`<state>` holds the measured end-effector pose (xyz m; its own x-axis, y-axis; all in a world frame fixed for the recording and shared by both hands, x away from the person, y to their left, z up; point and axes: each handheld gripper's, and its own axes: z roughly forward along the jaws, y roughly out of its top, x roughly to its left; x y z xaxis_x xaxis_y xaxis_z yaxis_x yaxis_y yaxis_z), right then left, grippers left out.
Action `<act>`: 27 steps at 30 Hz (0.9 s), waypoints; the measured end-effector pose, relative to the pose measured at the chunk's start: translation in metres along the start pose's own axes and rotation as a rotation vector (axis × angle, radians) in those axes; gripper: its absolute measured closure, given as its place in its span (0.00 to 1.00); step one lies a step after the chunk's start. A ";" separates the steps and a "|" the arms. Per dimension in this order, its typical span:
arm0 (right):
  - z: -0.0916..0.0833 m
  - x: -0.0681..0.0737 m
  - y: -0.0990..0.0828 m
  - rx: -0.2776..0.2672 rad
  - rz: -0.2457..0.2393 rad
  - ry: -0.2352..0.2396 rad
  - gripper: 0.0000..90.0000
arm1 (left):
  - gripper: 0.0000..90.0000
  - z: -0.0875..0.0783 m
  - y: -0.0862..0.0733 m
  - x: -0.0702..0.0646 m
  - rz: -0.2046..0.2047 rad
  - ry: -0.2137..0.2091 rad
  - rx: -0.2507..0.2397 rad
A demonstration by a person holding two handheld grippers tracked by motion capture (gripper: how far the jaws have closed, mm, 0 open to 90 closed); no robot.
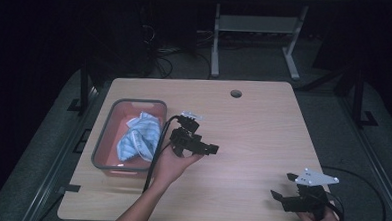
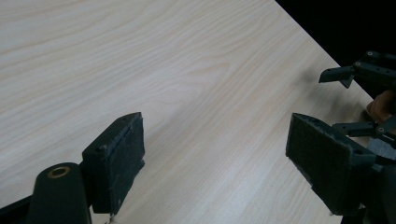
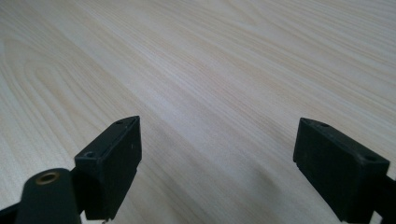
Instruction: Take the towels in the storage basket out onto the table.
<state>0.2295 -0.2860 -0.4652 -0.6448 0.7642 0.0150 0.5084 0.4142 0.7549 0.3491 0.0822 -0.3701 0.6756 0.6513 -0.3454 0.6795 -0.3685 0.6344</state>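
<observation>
Now we have both grippers empty, fingers wide apart over the bare tabletop (image 1: 263, 118). The blue-and-white cloth (image 1: 139, 136) lies crumpled in the grey bin (image 1: 101, 141) near the left edge. The left gripper (image 1: 207, 148) hovers just beside the bin but points away from it, toward the right gripper (image 1: 280, 198) at the near right corner. We should turn it back, keep it wide, and descend onto the highest fold of the cloth, away from the bin wall.
</observation>
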 end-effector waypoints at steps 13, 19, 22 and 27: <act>0.002 0.001 0.001 0.003 -0.002 0.000 0.16 | 0.19 -0.023 0.006 0.016 -0.020 0.020 -0.029; 0.002 0.001 0.002 0.003 -0.003 0.001 0.16 | 0.19 -0.038 0.008 0.023 -0.026 0.039 -0.040; 0.002 0.001 0.002 0.004 -0.007 0.002 0.16 | 0.19 -0.045 0.010 0.026 -0.036 0.045 -0.048; 0.002 0.001 0.002 0.004 -0.008 0.003 0.16 | 0.22 -0.057 0.012 0.033 -0.045 0.061 -0.059</act>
<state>0.2311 -0.2832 -0.4653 -0.6505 0.7594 0.0111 0.5055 0.4220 0.7526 0.3630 0.1375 -0.3346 0.6249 0.7060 -0.3331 0.6897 -0.2995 0.6592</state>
